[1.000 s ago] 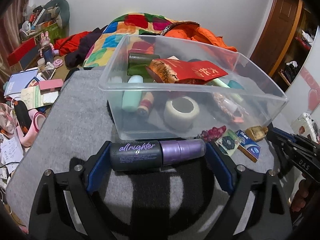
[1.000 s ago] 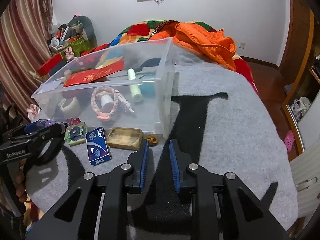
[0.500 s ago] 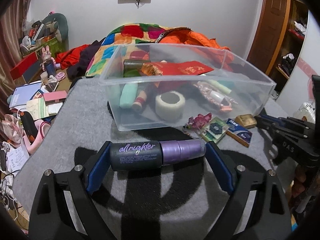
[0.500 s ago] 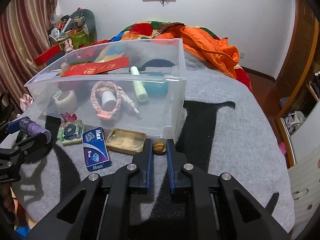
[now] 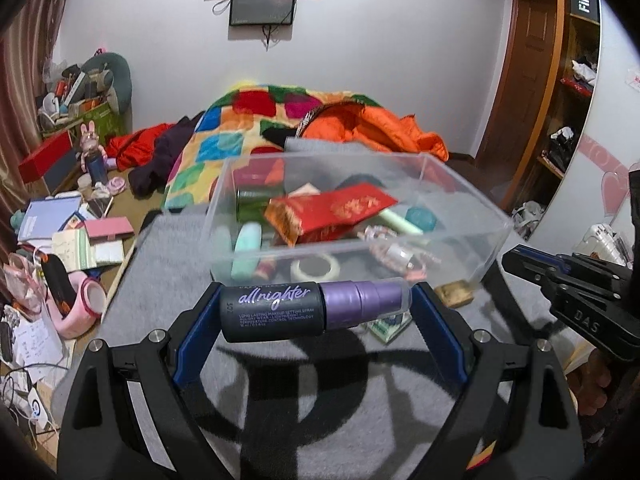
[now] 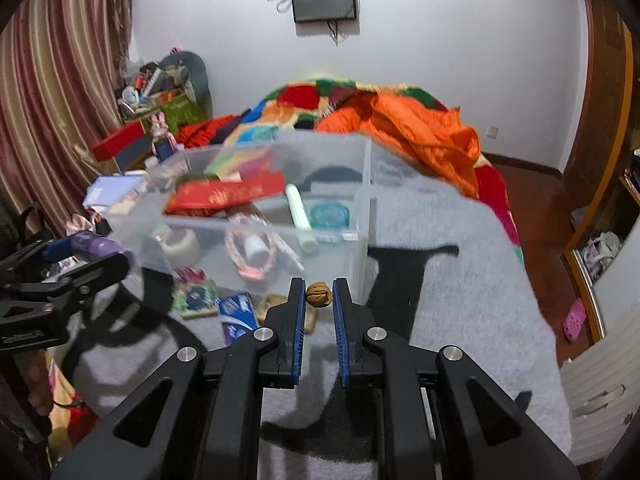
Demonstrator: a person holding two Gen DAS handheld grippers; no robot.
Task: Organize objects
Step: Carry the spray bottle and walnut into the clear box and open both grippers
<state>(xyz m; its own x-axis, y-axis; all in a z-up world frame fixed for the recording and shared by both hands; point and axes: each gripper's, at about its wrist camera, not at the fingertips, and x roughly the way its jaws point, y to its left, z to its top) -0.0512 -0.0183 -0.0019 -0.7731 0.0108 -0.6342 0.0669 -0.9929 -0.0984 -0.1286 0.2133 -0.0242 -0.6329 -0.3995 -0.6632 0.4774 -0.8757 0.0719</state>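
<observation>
My left gripper (image 5: pixel 316 312) is shut on a black and purple spray bottle (image 5: pixel 312 310), held crosswise above the grey blanket, just in front of the clear plastic bin (image 5: pixel 460 184). My right gripper (image 6: pixel 318 294) is shut on a small brown walnut (image 6: pixel 319 294), lifted above the blanket in front of the bin's near corner (image 6: pixel 366 216). The bin holds a red envelope (image 5: pixel 340 210), a tape roll (image 5: pixel 316 268), green tubes and a bracelet. The left gripper with the bottle also shows in the right wrist view (image 6: pixel 80 256).
On the blanket in front of the bin lie a blue Max box (image 6: pixel 238 314), a green patterned card (image 6: pixel 196 296) and a brown tray (image 5: pixel 454 294). An orange jacket (image 6: pixel 420 132) and a colourful quilt lie behind. Clutter covers the floor at left (image 5: pixel 72 240).
My right gripper closed on the walnut and lifted it off the blanket. My left gripper rose with the spray bottle, toward the bin's front wall.
</observation>
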